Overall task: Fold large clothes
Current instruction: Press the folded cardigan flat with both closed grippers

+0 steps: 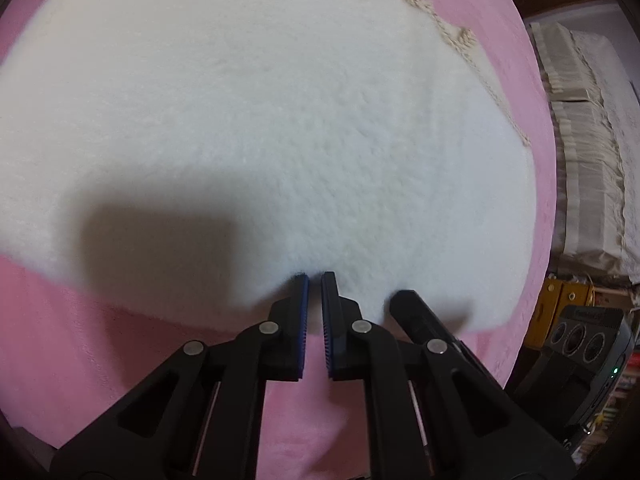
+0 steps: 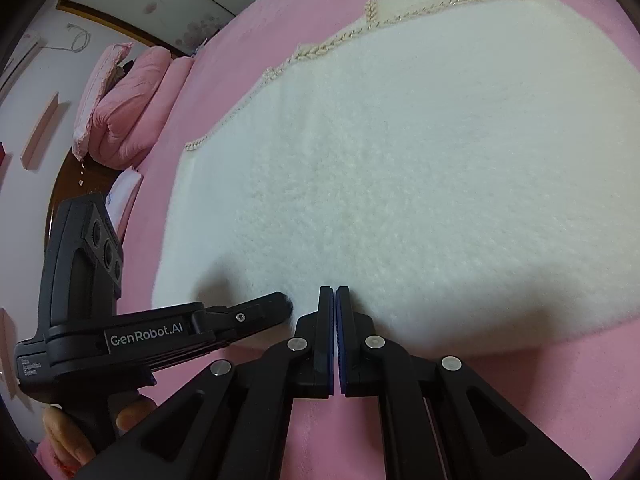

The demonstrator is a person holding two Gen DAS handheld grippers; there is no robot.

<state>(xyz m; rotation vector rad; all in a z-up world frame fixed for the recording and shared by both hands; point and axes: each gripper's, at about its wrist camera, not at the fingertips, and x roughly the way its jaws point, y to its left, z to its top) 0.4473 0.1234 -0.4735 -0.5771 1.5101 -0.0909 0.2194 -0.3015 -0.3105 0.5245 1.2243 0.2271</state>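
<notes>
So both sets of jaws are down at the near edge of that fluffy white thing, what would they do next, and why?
Probably lift together and carry the near edge toward the braided far edge. Both the left gripper and right gripper look shut at the hem of the white garment, lying flat on the pink cover.

**Two wrist cameras, both low over the white fleece garment**

Left wrist view: rides behind the left gripper [image 1: 315, 278], angled steeply down, close above the white fleece garment [image 1: 280, 120] at its near edge. Right wrist view: same setup behind the right gripper [image 2: 334, 290], same near edge. Shared: the garment, its braided trim [image 2: 420, 10], the pink bedding [image 2: 240, 40]. Each view catches the other gripper beside it.
</notes>
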